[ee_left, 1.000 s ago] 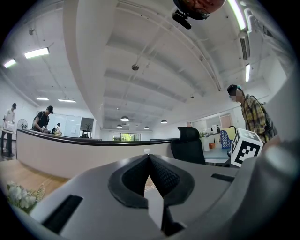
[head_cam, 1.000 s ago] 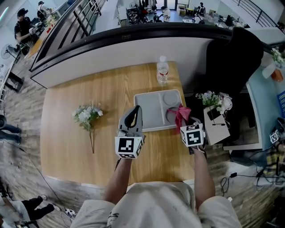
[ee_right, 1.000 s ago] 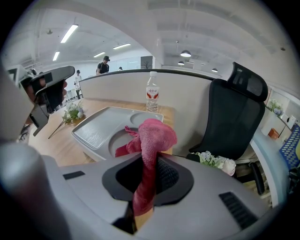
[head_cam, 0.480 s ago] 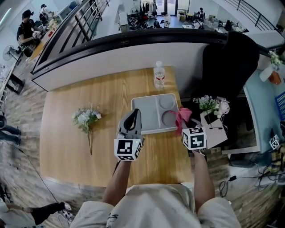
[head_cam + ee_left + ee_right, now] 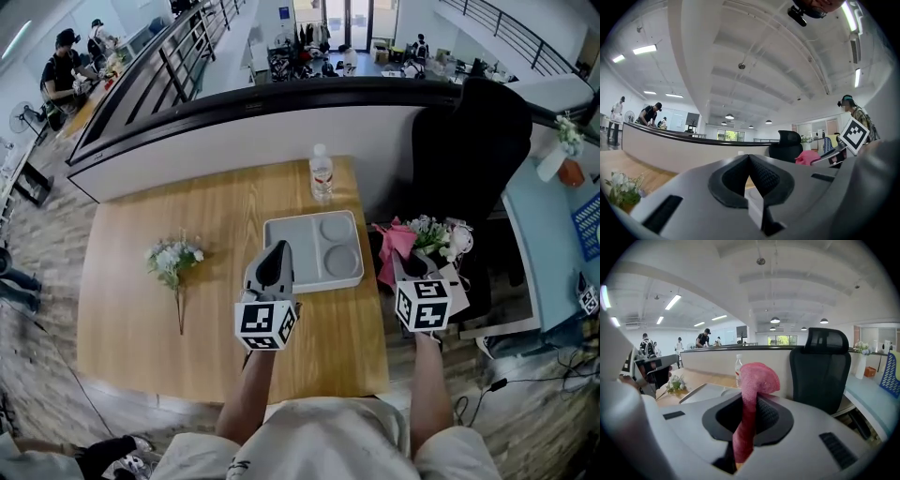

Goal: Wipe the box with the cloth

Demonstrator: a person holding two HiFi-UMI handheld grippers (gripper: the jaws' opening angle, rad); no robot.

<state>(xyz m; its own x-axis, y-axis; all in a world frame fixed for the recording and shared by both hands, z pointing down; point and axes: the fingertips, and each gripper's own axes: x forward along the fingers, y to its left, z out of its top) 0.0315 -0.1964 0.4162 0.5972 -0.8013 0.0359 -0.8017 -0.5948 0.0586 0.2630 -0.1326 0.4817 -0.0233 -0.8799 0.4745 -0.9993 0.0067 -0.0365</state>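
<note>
A shallow grey box [image 5: 312, 250] with round recesses lies on the wooden table [image 5: 169, 328]. My left gripper [image 5: 277, 255] is shut and holds nothing, its tip at the box's front left edge. In the left gripper view the fingers [image 5: 764, 176] meet with nothing between them. My right gripper [image 5: 410, 265] hangs past the table's right edge, shut on a pink cloth [image 5: 392, 246]. The cloth [image 5: 753, 380] stands up from between the jaws in the right gripper view, with the box [image 5: 701, 392] lower left.
A water bottle [image 5: 321, 175] stands behind the box. A flower bouquet [image 5: 171, 261] lies at the table's left. A black office chair [image 5: 469, 150] and a small stand with flowers [image 5: 441, 232] sit right of the table. A curved counter [image 5: 234, 103] runs behind.
My right gripper has carried the pink cloth rightward, off the box's right side to beyond the table's edge. The left gripper stays by the box's front left edge.
</note>
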